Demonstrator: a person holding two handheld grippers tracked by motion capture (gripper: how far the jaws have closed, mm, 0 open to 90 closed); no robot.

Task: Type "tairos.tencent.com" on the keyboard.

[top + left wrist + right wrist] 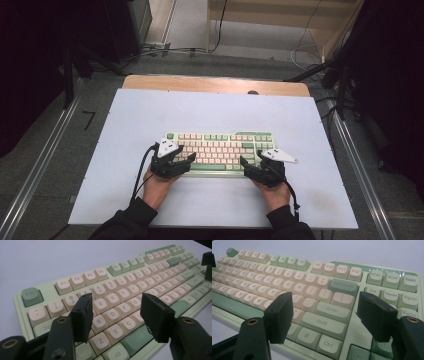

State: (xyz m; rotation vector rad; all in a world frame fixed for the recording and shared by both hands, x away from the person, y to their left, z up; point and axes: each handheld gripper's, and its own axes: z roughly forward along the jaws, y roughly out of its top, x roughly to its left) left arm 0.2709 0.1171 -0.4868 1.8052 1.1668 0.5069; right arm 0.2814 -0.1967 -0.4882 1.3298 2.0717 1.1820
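Note:
A pale green keyboard (220,150) with cream and green keys lies on the white tabletop (210,110), in the near half. My left gripper (186,161) sits over the keyboard's left end, held in a hand. In the left gripper view its jaws (117,311) stand open above the letter keys (117,312), with nothing gripped. My right gripper (248,164) sits at the keyboard's right end. In the right gripper view it (327,312) is open over the Enter key (333,311) and Shift key, holding nothing. The far gripper's black tip (207,265) shows at the right edge.
The wooden table edge (215,82) runs along the far side. Metal rails (40,170) flank the table on the floor. Cables (305,50) lie on the floor beyond it, and dark equipment stands at both sides.

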